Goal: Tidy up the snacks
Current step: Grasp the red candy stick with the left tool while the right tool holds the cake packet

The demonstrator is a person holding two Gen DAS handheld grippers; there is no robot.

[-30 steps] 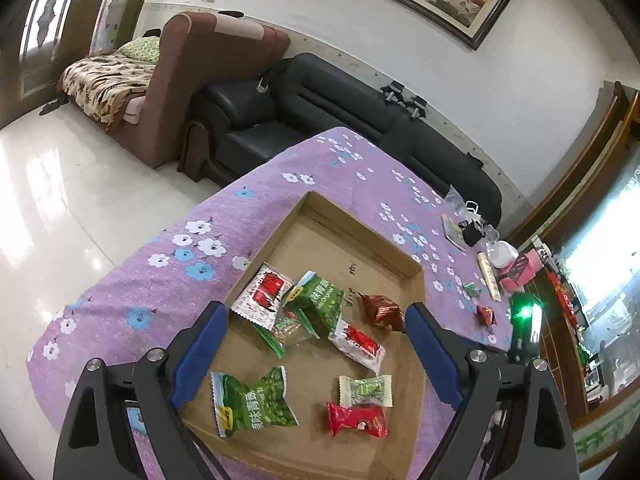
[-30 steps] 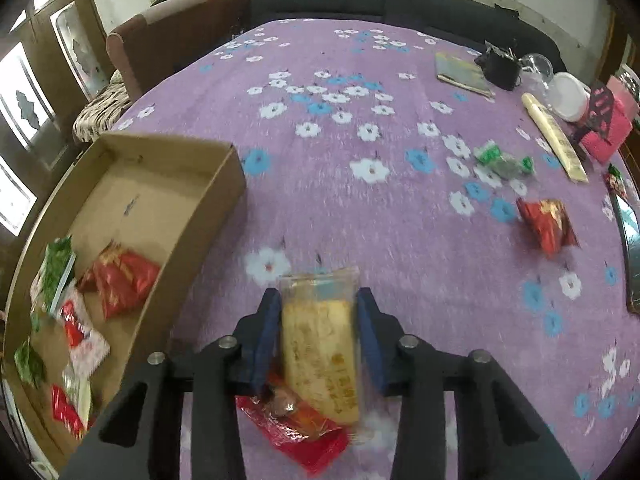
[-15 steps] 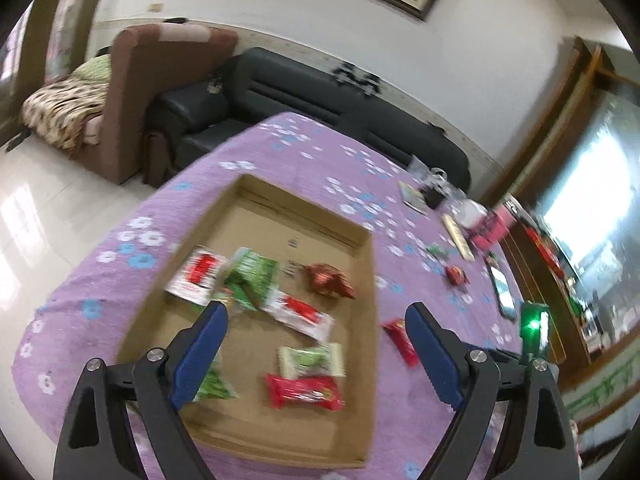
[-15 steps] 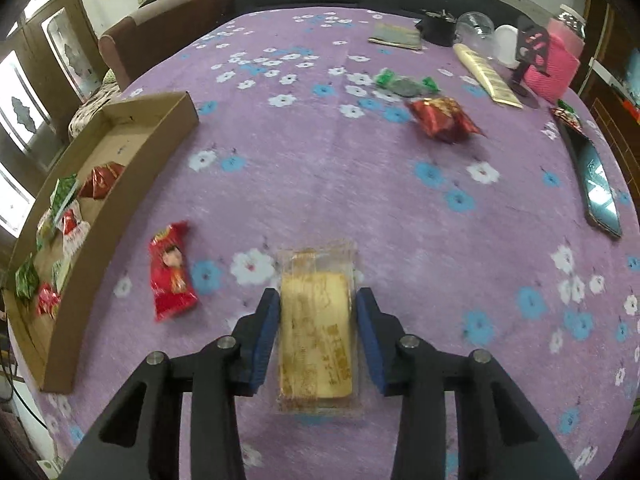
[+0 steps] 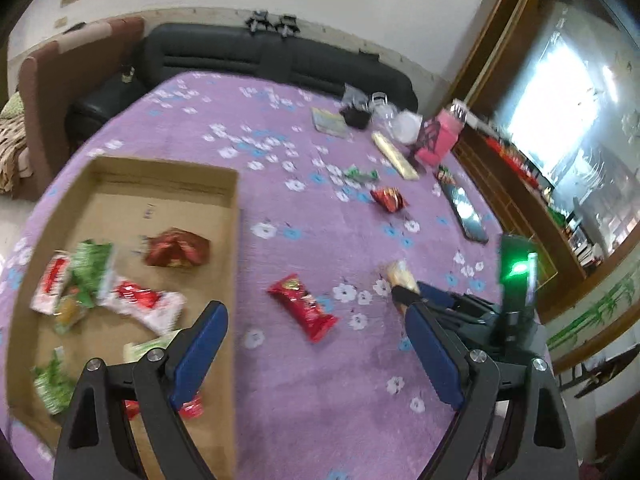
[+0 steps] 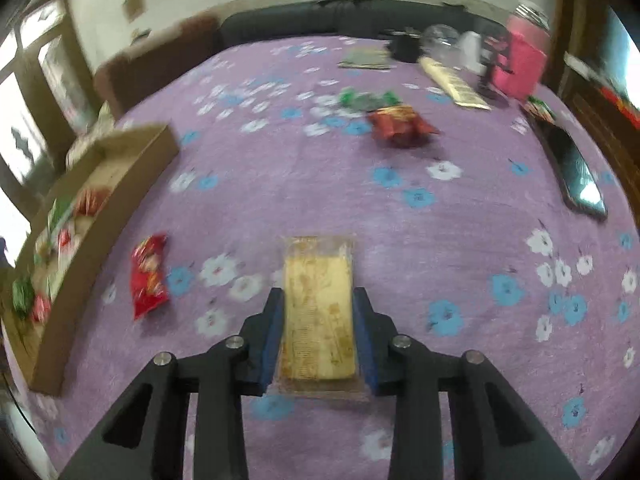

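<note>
Right hand-held gripper (image 6: 318, 330), its jaws having just been closing, clasping a clear-wrapped yellow wafer pack (image 6: 318, 308) above the purple flowered worktop (image 6: 400, 240), with a red snack packet (image 6: 149, 276) lying beside the cardboard tray (image 5: 234, 216); left hand-held gripper (image 5: 316, 354) spread wide, empty.

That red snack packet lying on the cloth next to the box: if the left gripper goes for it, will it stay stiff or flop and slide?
The red packet looks like a thin, crinkled wrapper, so it probably flops at the ends and weighs little. It lies flat on the cloth, so the fingers may push it along before gripping. The glossy film could be slippery. The left gripper stands open, empty.
</note>
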